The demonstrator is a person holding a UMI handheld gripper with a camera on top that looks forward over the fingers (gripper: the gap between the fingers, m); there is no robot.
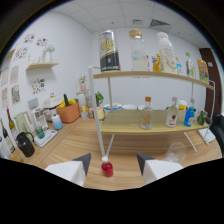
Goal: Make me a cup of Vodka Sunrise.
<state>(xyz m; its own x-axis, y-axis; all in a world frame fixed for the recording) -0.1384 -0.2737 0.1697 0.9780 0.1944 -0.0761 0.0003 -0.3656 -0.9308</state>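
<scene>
My gripper (113, 159) is open, its two pale fingers (75, 171) spread wide low over the wooden table (125, 145). A small bottle of red liquid (107, 167) with a red cap stands on the table between the fingertips, with a gap on each side. A clear plastic cup (176, 150) stands on the table beyond the right finger. On the lower shelf (125, 127) stand a clear bottle with a brown cap (145, 114), a bottle with a red label (172, 114) and a blue bottle (189, 114).
The white shelf post (96, 110) rises just beyond the red bottle. The top shelf carries a black tin (109, 51), a clear jar (138, 50) and a white bottle (166, 52). A black jug (25, 144) and an orange basket (68, 113) sit at the left.
</scene>
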